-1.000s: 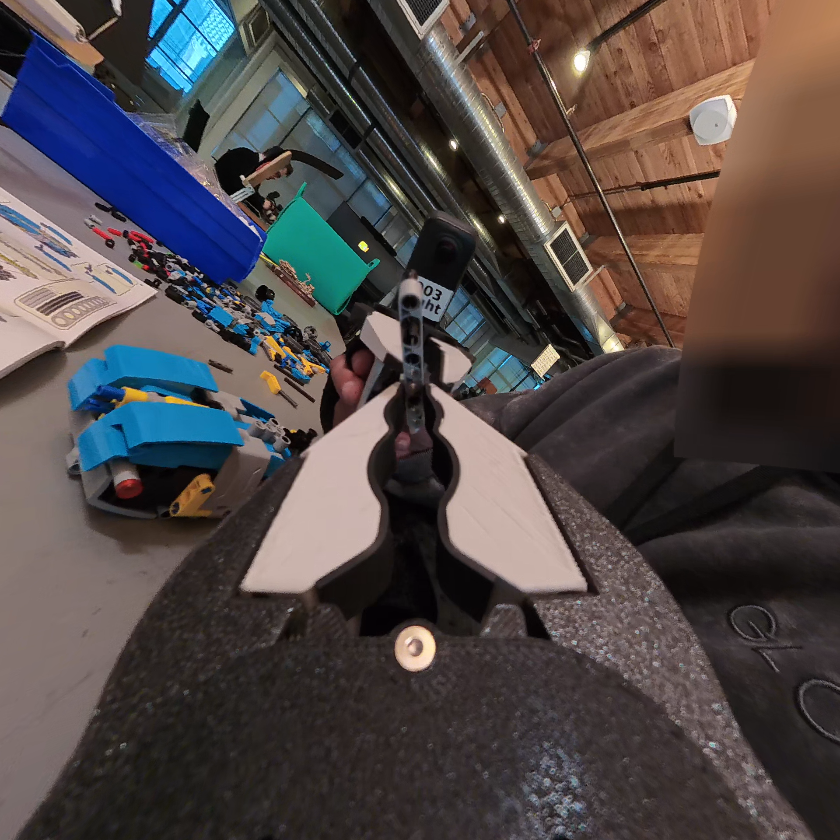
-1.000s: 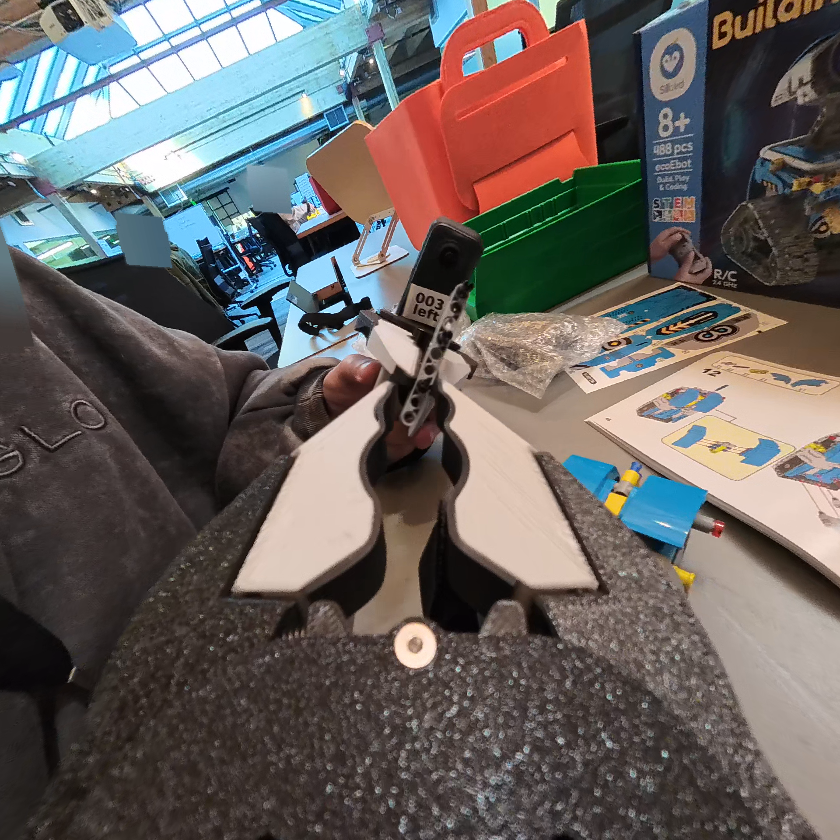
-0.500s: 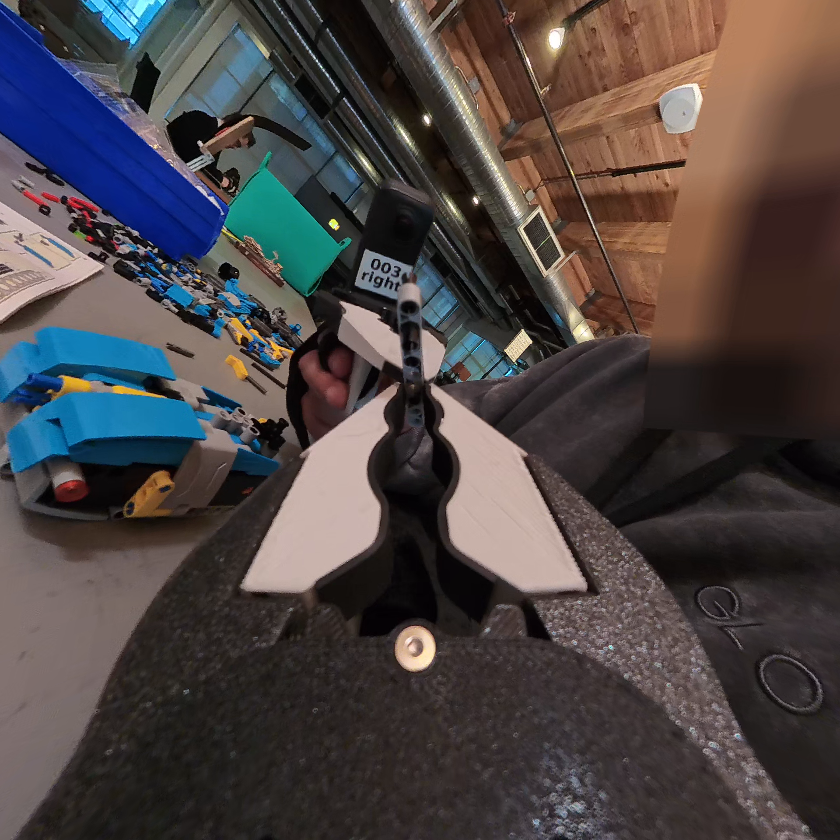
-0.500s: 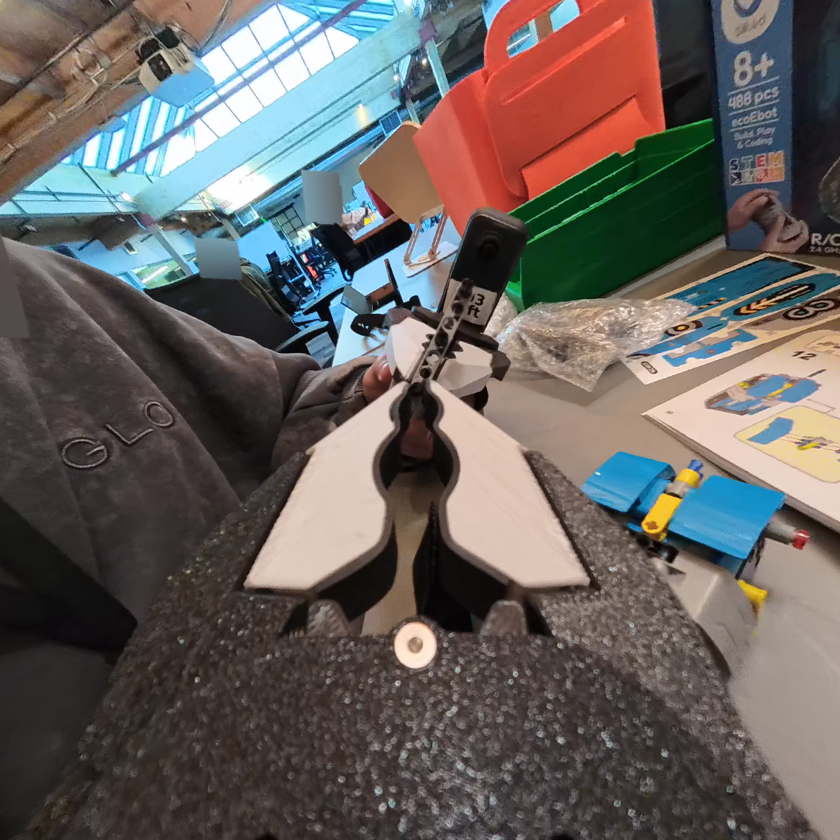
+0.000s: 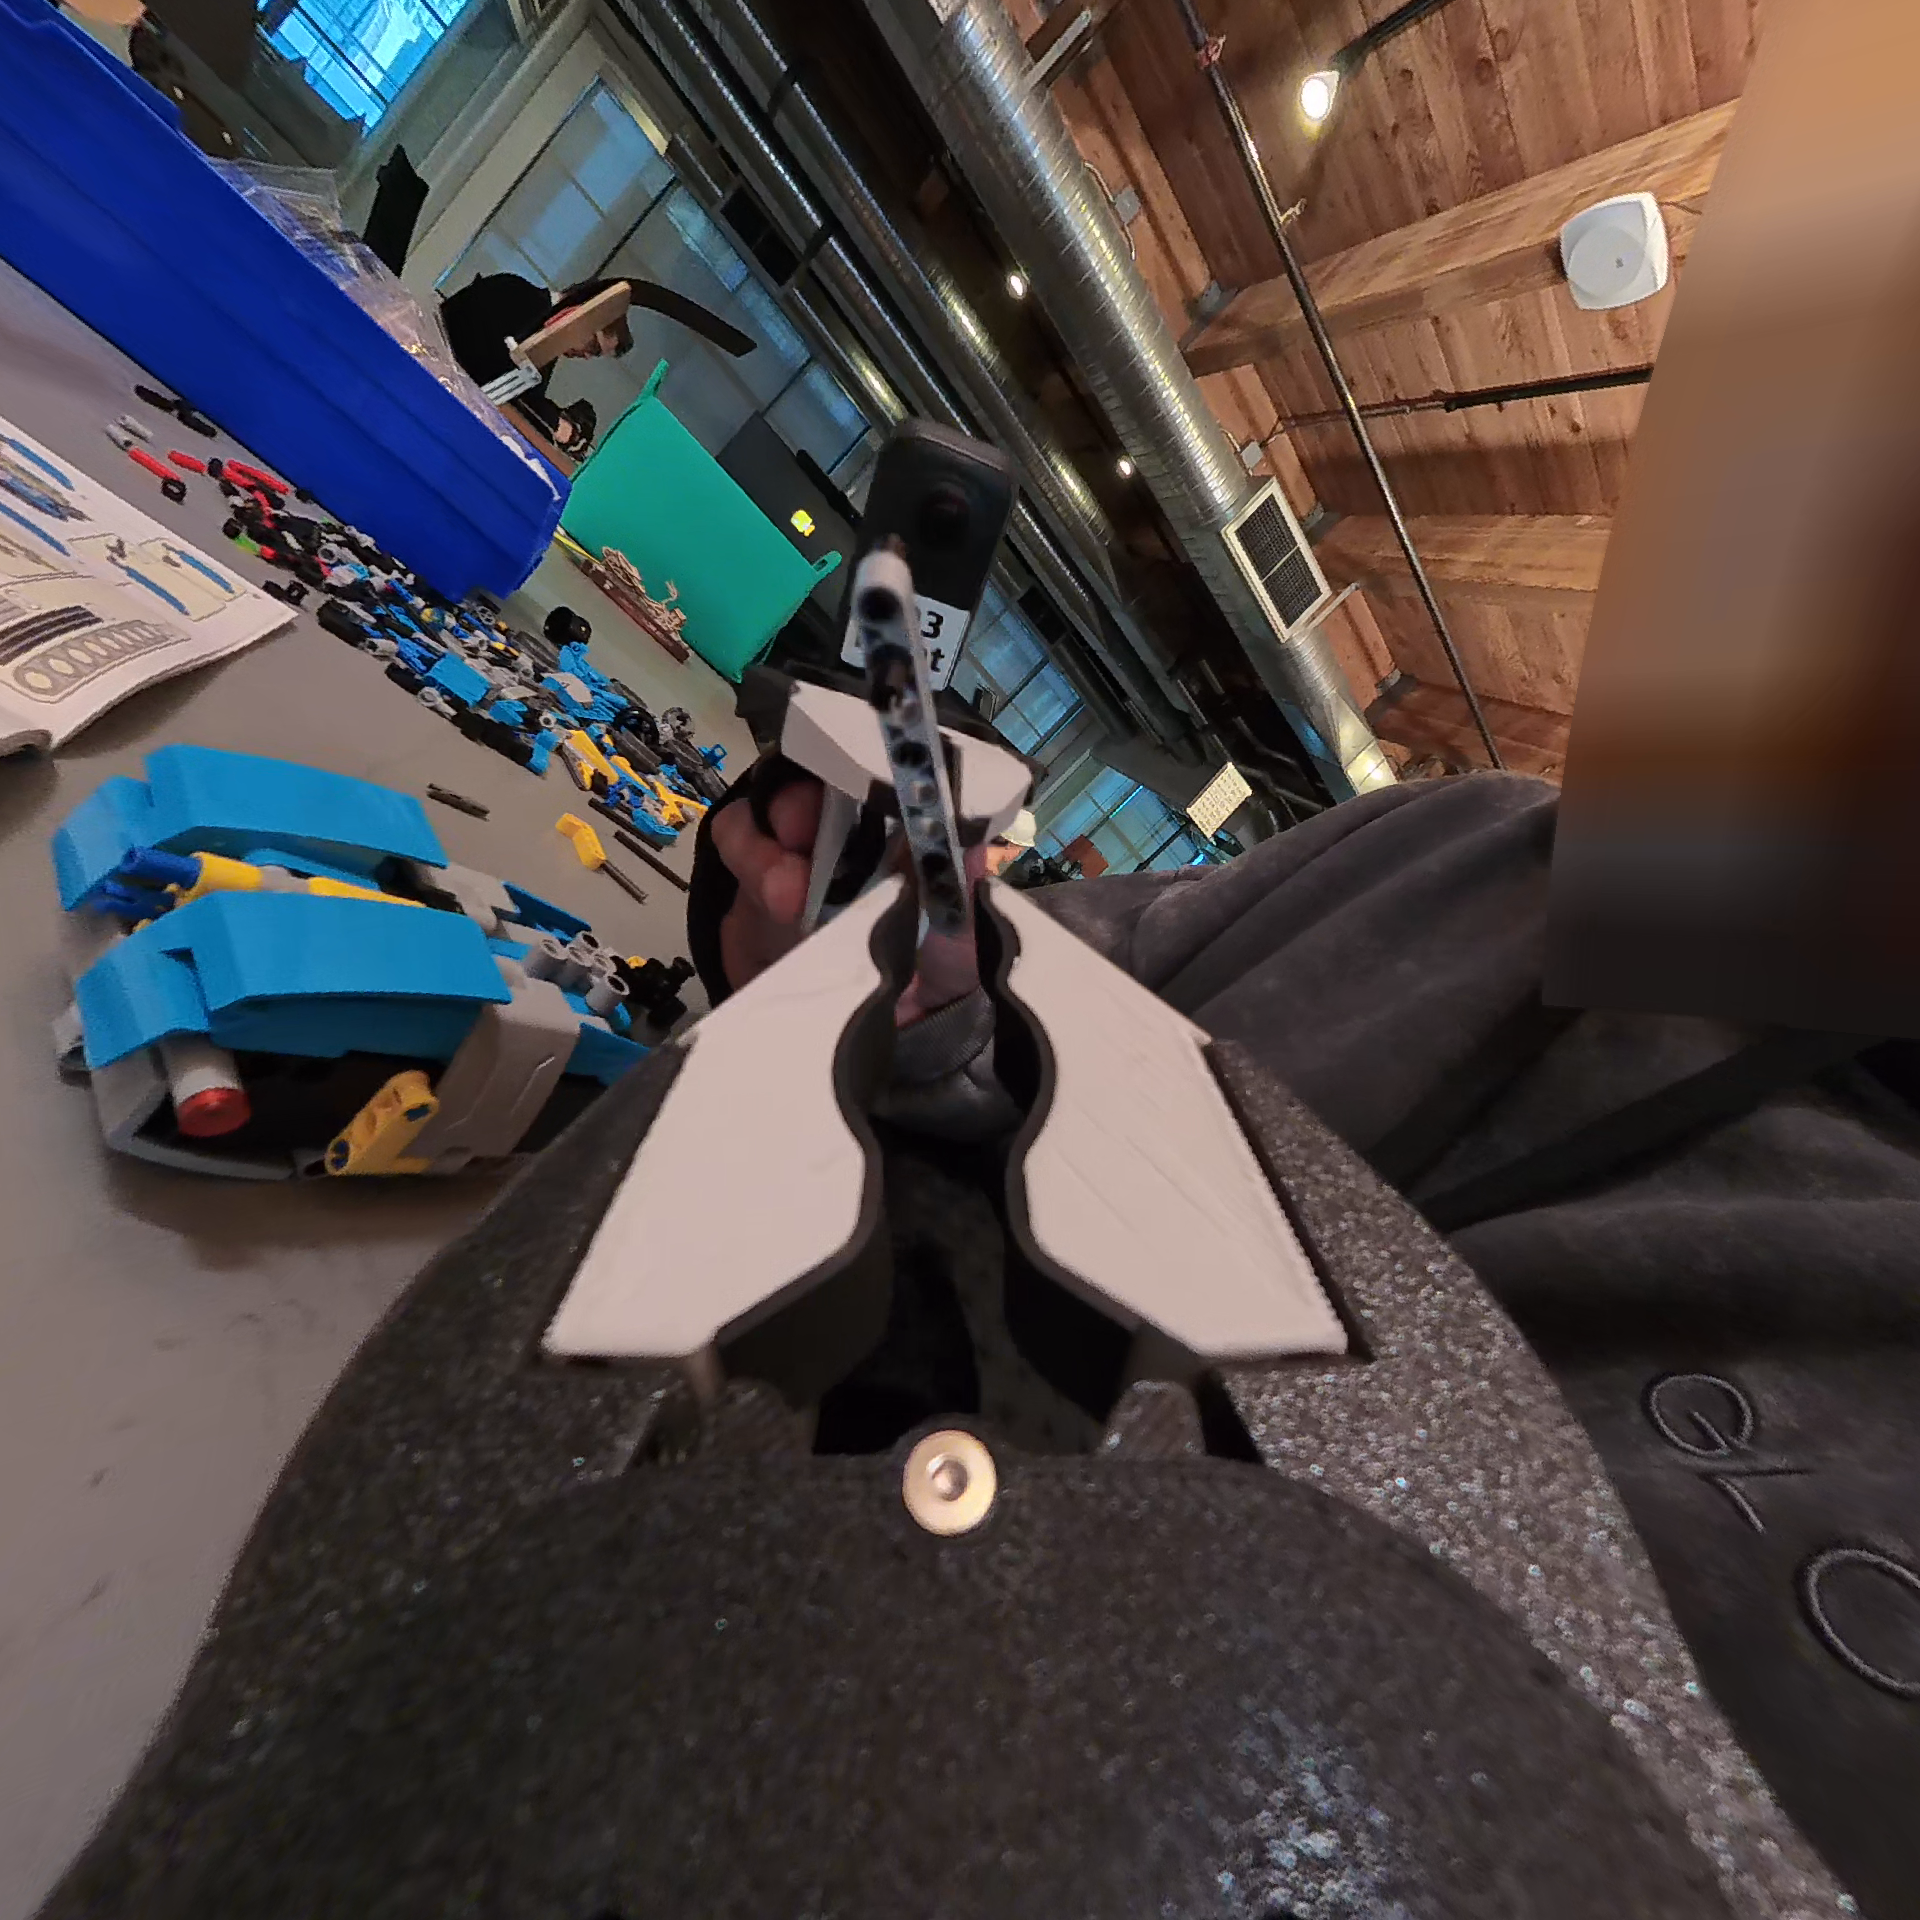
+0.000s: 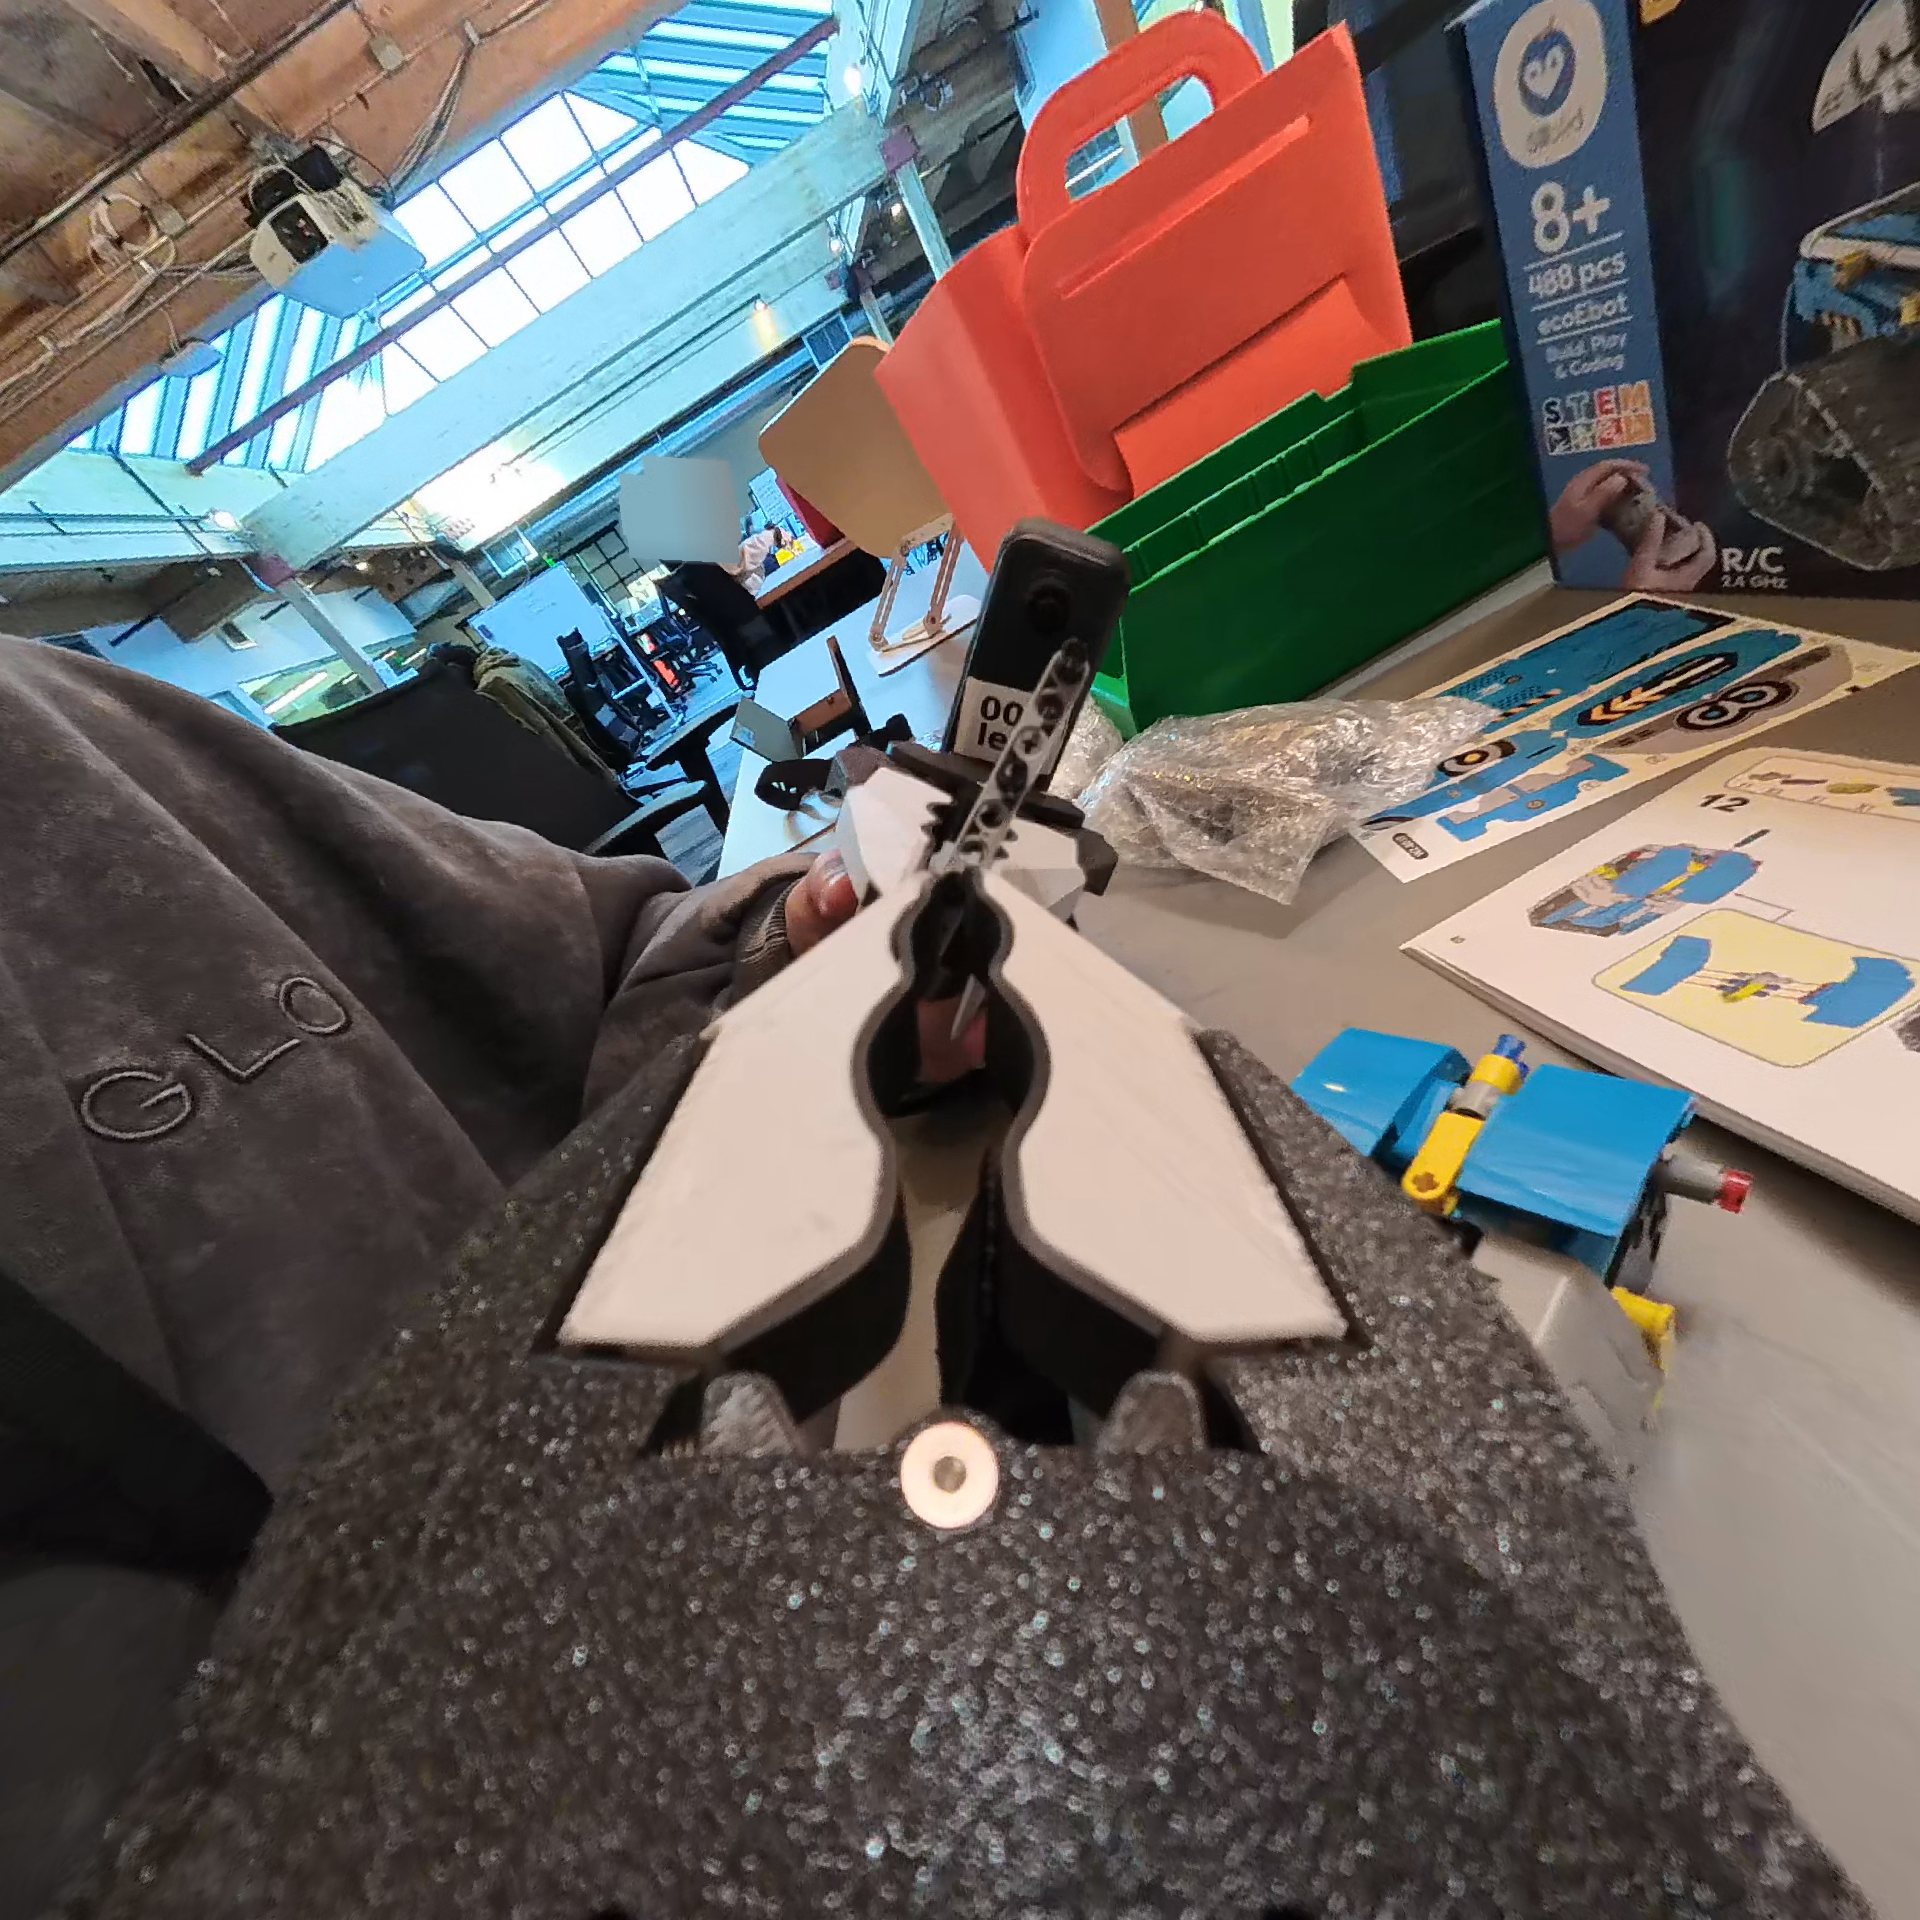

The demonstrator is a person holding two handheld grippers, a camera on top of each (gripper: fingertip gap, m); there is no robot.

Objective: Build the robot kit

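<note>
A grey beam with holes [image 5: 914, 758] stands upright between the two grippers, which face each other above the table edge. My left gripper [image 5: 940, 920] is shut on the beam's lower end. The right gripper shows just behind the beam in the left wrist view [image 5: 904, 769], held by a hand. In the right wrist view my right gripper [image 6: 951, 894] is shut on the same beam [image 6: 1013, 769], with the left gripper close behind it. A person's grey sweater fills one side of both views.
A partly built blue and grey model [image 5: 301, 987] lies on the grey table, also in the right wrist view [image 6: 1496, 1143]. Nearby are an instruction booklet [image 6: 1714, 966], loose parts [image 5: 499, 675], a blue bin [image 5: 260, 301], a green bin [image 6: 1330, 540], a plastic bag [image 6: 1268, 769] and a box [image 6: 1714, 291].
My right gripper's fingers were apart around the beam a second ago and have closed on it. My left gripper has kept its hold. Both grippers have shifted and tilted slightly.
</note>
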